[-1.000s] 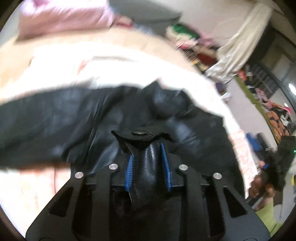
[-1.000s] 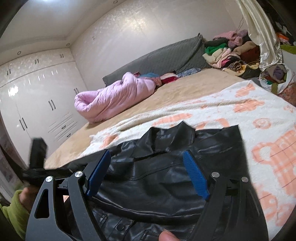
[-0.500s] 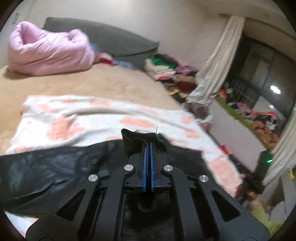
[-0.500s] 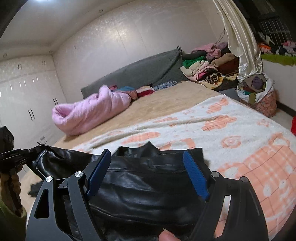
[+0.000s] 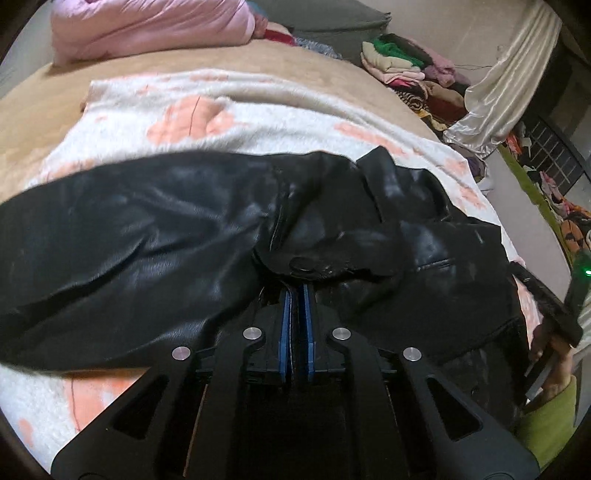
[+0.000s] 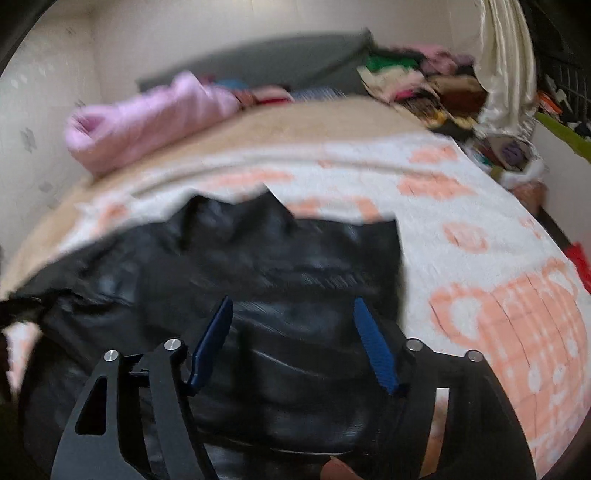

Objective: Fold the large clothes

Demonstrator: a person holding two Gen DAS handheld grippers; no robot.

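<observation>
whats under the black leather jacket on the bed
A white blanket with peach patches lies under the black leather jacket, over a tan bed cover. Whatever lies directly beneath the jacket's middle is covered.

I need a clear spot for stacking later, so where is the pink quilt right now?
The pink quilt is bundled at the far left of the bed in both wrist views, against the grey headboard, well beyond the black leather jacket on the white-and-orange blanket.

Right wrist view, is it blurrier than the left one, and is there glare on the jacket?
Right wrist view: smeared with motion blur, the black leather jacket and pink quilt soft-edged. Left wrist view: sharper at the centre, blurring outward; pale sheen patches on the jacket, no harsh glare. Both: strong fisheye bending and dark corners.
</observation>
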